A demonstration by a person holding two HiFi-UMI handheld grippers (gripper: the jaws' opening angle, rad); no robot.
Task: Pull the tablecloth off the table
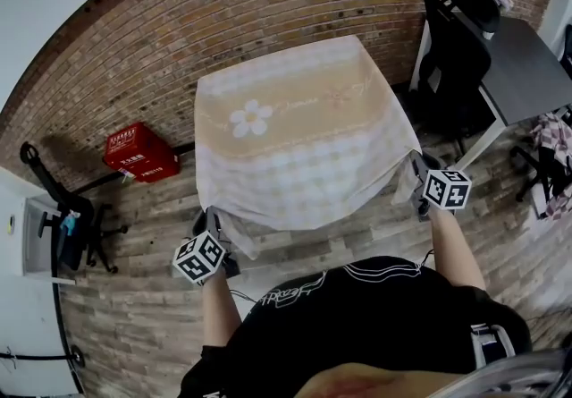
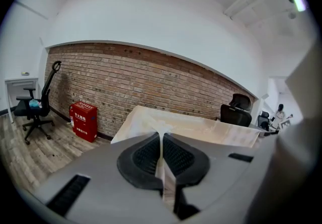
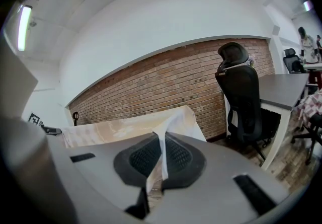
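Checked flower-print tablecloth (image 1: 295, 128), left gripper (image 2: 161, 142) pinching its near left corner, right gripper (image 3: 162, 142) pinching its near right corner.

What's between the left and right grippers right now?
The tablecloth: its near hem spans from left gripper to right gripper, each shut on a corner. Head view shows it.

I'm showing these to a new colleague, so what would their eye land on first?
The beige checked tablecloth with a white flower, spread in the middle of the head view, stands out first. The left gripper and right gripper are each shut on one of its near corners. A red box sits on the floor by the brick wall, at the left.
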